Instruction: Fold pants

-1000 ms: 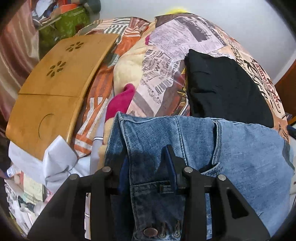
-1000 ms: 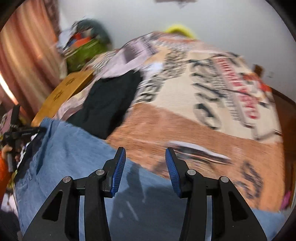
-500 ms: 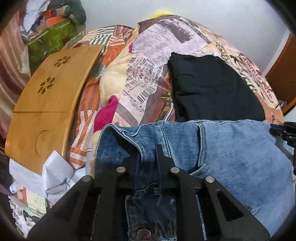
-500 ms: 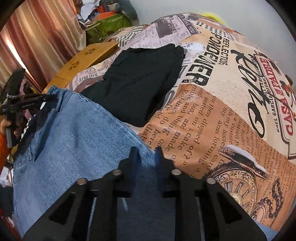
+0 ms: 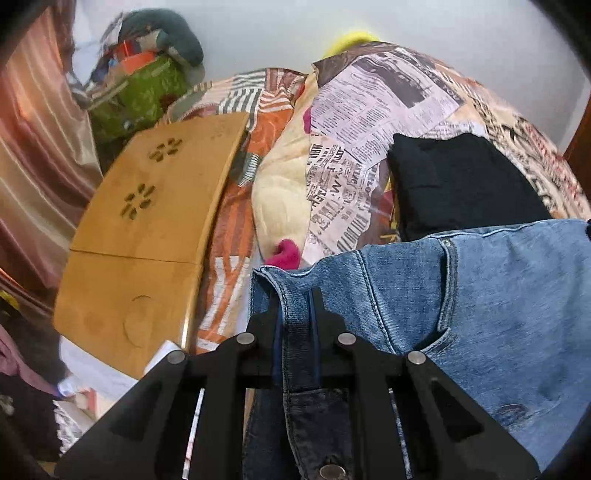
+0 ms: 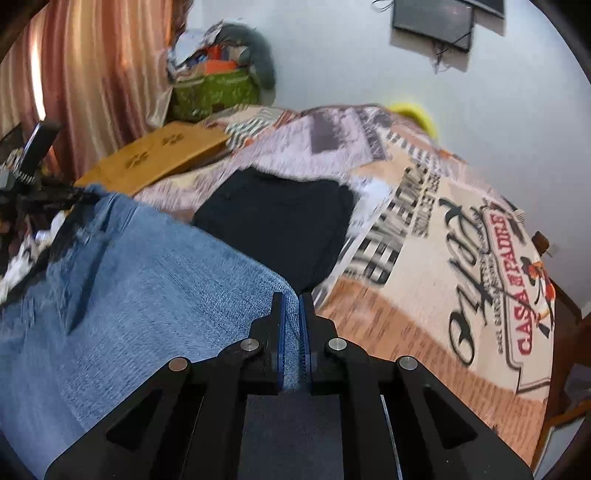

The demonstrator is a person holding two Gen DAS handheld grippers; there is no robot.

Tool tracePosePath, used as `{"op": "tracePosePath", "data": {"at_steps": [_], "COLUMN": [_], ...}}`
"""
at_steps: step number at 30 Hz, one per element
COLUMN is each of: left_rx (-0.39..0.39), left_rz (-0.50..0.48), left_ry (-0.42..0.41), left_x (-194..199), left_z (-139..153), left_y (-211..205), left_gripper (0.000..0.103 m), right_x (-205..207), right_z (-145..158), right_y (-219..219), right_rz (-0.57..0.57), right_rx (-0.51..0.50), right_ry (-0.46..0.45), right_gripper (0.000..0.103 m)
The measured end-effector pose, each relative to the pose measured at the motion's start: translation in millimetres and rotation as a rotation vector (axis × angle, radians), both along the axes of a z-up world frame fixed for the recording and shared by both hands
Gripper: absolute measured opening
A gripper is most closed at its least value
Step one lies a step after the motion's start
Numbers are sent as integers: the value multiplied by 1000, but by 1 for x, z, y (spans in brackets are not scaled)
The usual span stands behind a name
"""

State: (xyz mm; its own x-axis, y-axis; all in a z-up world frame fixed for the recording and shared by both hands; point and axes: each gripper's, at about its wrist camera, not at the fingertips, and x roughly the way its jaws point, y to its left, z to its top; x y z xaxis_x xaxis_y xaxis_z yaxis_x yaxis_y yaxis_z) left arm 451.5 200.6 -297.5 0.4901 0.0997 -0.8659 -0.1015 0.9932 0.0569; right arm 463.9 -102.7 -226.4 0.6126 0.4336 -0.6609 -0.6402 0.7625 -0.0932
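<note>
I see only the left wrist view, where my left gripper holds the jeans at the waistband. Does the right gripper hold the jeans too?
Observer: Yes. The right gripper is shut on an edge of the jeans.
Operator: What lies to the right of that gripper?
Observer: The bedspread, with a red "CASA" sign printed on it.
Operator: Is anything hanging higher up?
Observer: A dark flat screen hangs on the wall, with cables below it.
</note>
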Motion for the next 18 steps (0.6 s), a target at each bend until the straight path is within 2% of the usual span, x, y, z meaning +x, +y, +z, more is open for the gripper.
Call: {"op": "tracePosePath", "data": {"at_steps": [3, 8, 10, 14, 16, 17, 18], "left_rx": [-45, -117, -133, -189, -222, -231, -236], "left_rz": [-22, -43, -40, 2, 23, 27, 27], "left_ry": [2, 1, 9, 51, 78, 82, 85], "left_x": [-1, -8, -8, -1, 4, 5, 6], "left_z": [-3, -2, -2, -15, -25, -28, -31], "left_y": [-1, -2, -1, 7, 11, 12, 13], "left_gripper": [12, 12, 12, 12, 13, 13, 13], "right_x": [6, 15, 19, 31, 33, 33, 31], "right_z": [-6, -25, -31, -45, -45, -44, -44], "right_y": [3, -3, -5, 2, 1, 0, 1], "right_rz": [-5, 50, 58, 44, 57, 63, 75], "right_rx": [4, 30, 23, -11, 24, 35, 47], "right_ry": [24, 202, 248, 317, 319, 315, 312], "right_gripper": [6, 8, 14, 48, 47, 43, 34]}}
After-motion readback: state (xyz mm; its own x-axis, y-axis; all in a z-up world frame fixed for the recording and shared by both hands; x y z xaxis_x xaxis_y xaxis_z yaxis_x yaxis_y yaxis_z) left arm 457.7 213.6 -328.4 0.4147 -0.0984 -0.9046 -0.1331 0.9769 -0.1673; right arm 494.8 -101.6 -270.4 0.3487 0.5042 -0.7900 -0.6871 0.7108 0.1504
